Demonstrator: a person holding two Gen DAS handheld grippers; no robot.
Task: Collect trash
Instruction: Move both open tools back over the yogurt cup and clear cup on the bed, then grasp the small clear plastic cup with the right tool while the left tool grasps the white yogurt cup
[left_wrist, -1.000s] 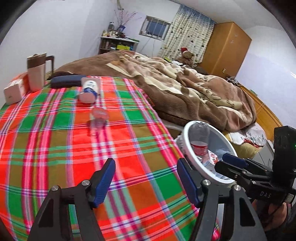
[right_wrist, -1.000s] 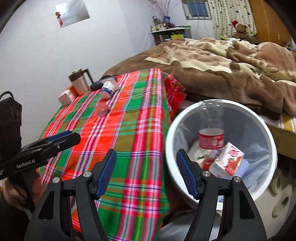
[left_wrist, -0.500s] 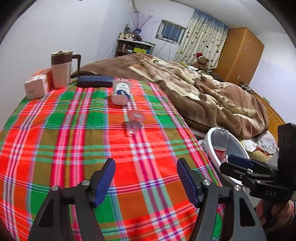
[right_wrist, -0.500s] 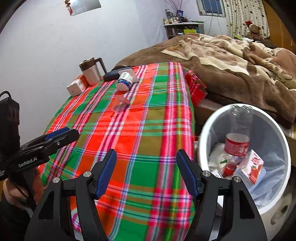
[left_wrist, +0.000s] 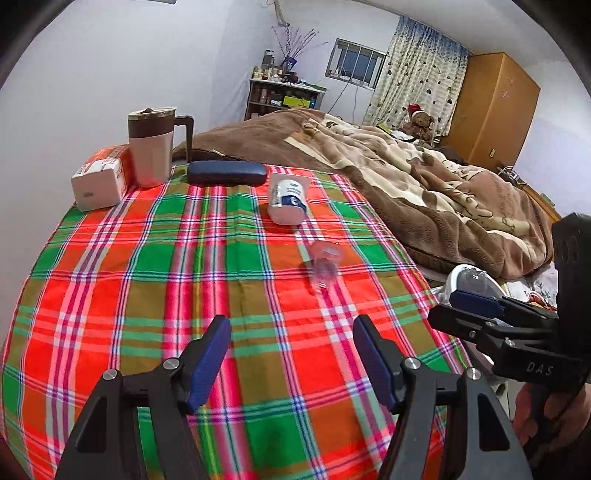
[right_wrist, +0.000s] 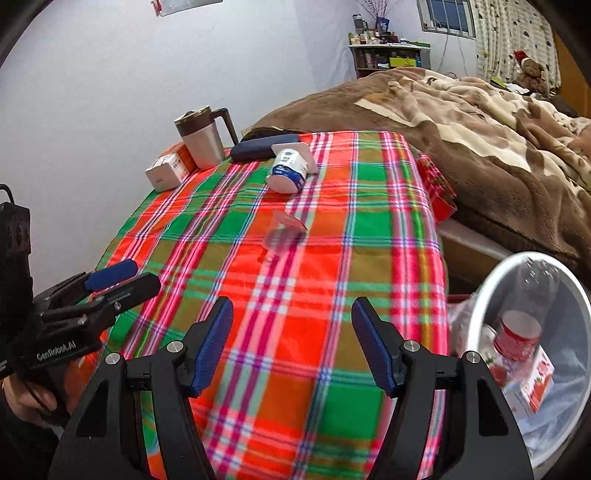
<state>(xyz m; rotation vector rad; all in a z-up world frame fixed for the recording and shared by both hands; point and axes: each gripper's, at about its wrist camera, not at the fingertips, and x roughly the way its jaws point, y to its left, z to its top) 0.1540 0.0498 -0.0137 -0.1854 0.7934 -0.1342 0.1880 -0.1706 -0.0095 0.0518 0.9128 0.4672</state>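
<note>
Left tool (left_wrist: 291, 349): jaws spread wide, nothing between them, poised over the near part of the worktop (left_wrist: 110, 280), which carries a red, green and white plaid cloth.

Right tool (right_wrist: 291, 334): jaws closing, nothing between them, pads touching no item; also over the near part of the cloth. Each tool appears at the edge of the other's view, gripped by a hand (left_wrist: 546, 417).

Trash remaining on the worktop:
- White cup with blue label (left_wrist: 287, 199), lying on its side toward the far end of the cloth, its square lid end nearest the dark blue case (left_wrist: 226, 172).
- Clear plastic cup (left_wrist: 325, 264), lying on its side near the middle of the cloth, apart from the white cup and nearer the tools.

Other items at the far left corner: lidded mug with handle (left_wrist: 151, 146), upright, just beside a white and orange box (left_wrist: 99, 177).

White bin (right_wrist: 480, 302), on the floor off the right edge of the worktop, beside the bed (right_wrist: 498, 122). Contents visible: clear bottle with red label (right_wrist: 517, 334) and a strawberry-print carton (right_wrist: 537, 384).
</note>
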